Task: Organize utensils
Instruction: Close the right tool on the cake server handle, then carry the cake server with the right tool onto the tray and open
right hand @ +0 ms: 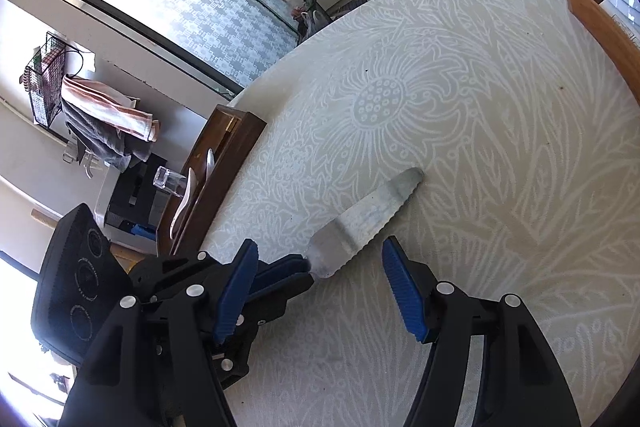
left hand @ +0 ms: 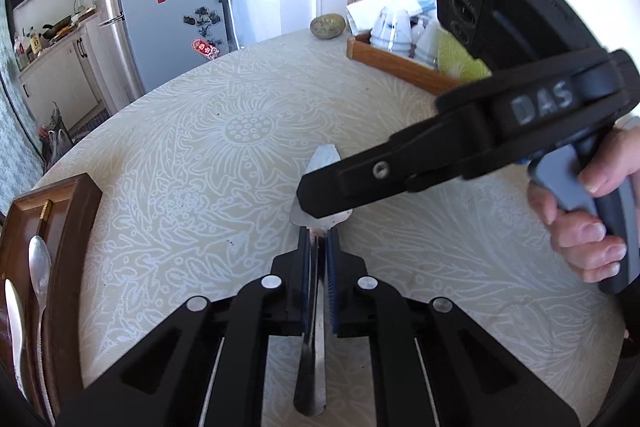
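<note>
The left hand-held gripper (left hand: 319, 247) is clamped on the handle of a serrated cake server (right hand: 360, 223), its blade out over the patterned bench (left hand: 200, 147). The right hand-held gripper (right hand: 320, 291) hangs just above the blade, jaws spread wide and empty. A dark wooden tray (left hand: 76, 211) at the bench edge holds spoons (left hand: 40, 267).

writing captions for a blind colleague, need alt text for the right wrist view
The open right claw hovers over a serrated metal server whose handle end is clamped in the left claw, above a floral tablecloth. A dark wooden tray holding spoons sits at the table's left edge.
</note>
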{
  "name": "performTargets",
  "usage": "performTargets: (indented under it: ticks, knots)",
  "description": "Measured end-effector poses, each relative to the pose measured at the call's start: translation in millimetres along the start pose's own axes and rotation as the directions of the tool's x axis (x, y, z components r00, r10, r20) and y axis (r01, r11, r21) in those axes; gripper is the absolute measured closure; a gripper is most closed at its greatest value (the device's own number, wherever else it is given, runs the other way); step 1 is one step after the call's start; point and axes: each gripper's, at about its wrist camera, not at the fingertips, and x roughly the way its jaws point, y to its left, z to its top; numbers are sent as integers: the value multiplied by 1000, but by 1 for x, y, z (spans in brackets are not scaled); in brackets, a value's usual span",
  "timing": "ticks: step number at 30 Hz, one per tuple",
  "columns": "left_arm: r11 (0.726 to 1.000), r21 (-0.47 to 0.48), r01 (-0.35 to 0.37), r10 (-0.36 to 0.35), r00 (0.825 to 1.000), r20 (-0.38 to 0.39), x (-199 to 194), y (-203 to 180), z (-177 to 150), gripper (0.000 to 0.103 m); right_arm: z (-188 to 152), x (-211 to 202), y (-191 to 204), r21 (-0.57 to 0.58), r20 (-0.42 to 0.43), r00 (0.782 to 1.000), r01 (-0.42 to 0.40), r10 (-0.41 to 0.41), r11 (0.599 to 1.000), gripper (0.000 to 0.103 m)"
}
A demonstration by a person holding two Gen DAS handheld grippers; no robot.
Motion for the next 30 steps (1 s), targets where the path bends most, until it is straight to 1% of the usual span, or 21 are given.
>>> performTargets:
  ticks: [2,3,4,6,7,8,9,14,21,30]
  knots:
    - [1000,2,10,-10,1000,16,-4,-2,1,94,1,1,-2,25,6,1000,-10,10,1000,44]
    - [1000,2,18,-18,1000,17,-5,-3,1,94,2,2,-2,30,9,1000,-10,9,1000,48]
    - [1000,7,20,-20,1000,24,-6,-4,1,94,2,3,-3,37,14,1000,-5,5,999,50]
    - [999,13,33,-33,999,25,-7,-6,0,94,3,3,-7,45,18,1000,8,-9,999,68]
    - [999,12,37,-37,999,29,-7,-7,0,95,3,5,-10,56,18,1000,10,-11,998,73]
    - [999,14,40,-41,999,25,-6,-7,-1,95,3,5,-12,62,21,1000,17,-19,998,82]
    - [999,21,45,-45,999,23,-6,-8,-1,95,3,6,-14,71,23,1000,14,-16,997,88]
    - [999,33,32,-33,999,26,-6,-11,-2,95,2,2,-9,60,46,999,5,-8,998,91]
    - [999,28,18,-20,998,62,-23,-6,-1,95,6,-7,9,31,67,998,-23,21,999,94]
    - [1000,-4,-24,24,995,97,-54,16,-14,95,14,10,54,-34,48,998,-37,38,999,95]
